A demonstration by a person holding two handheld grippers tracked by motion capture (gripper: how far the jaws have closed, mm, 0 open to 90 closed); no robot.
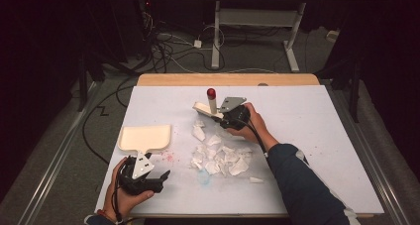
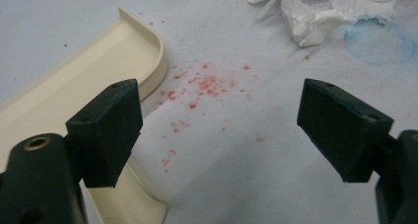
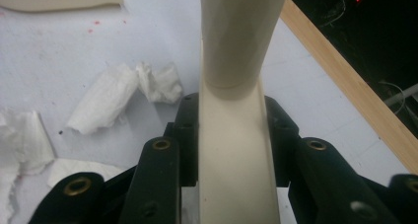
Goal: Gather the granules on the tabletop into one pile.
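Looking down: the right gripper [image 1: 229, 117] clamps a cream brush [image 1: 210, 106] with a red-tipped handle beyond the paper scraps [image 1: 220, 155]; the left gripper [image 1: 148, 178] rests released just behind the dustpan [image 1: 145, 137].
Left gripper view: jaws wide apart, nothing between them, over red specks [image 2: 204, 83]; dustpan [image 2: 74, 100] at left, scraps [image 2: 315, 12] ahead.
Right gripper view: jaws clenched on the brush [image 3: 236, 135]; scraps [image 3: 118, 98] left, table edge [image 3: 345, 76] right.

Dim, soft frames; dark surroundings.
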